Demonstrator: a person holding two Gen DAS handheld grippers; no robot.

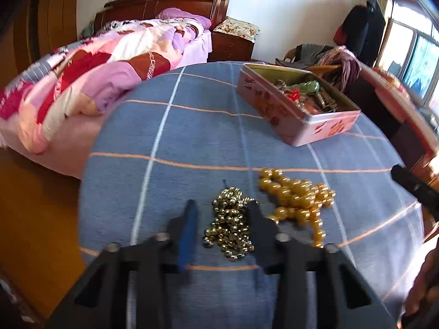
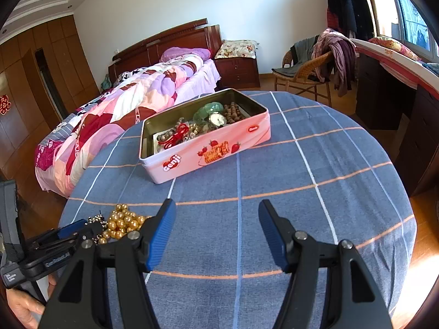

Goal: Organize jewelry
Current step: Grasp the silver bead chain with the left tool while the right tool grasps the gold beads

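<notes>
Jewelry is lying in two places on my worktop (image 2: 329, 164), which is wearing a blue checked cloth. I am seeing a heap of small brassy beads (image 1: 229, 224) sitting on the cloth between the fingers of my left gripper (image 1: 222, 213), and a strand of larger golden beads (image 1: 297, 196) resting just beside it, to the right in the left wrist view. My left gripper is standing released: its pads are not pressing on the brassy heap, though the right finger is sitting very close against it. Well apart, toward the far side, a pink tin (image 2: 208, 150) printed with strawberries is standing open, and it is holding a watch (image 2: 218, 119), a green bangle (image 2: 208, 109), a red cord (image 2: 175, 135) and brown beads (image 2: 233, 112). My right gripper (image 2: 216, 211) is hovering over bare cloth with its blue pads spread wide and nothing between them. A hand (image 2: 20, 305) is showing at the lower left of the right wrist view, gripping the left tool.
</notes>
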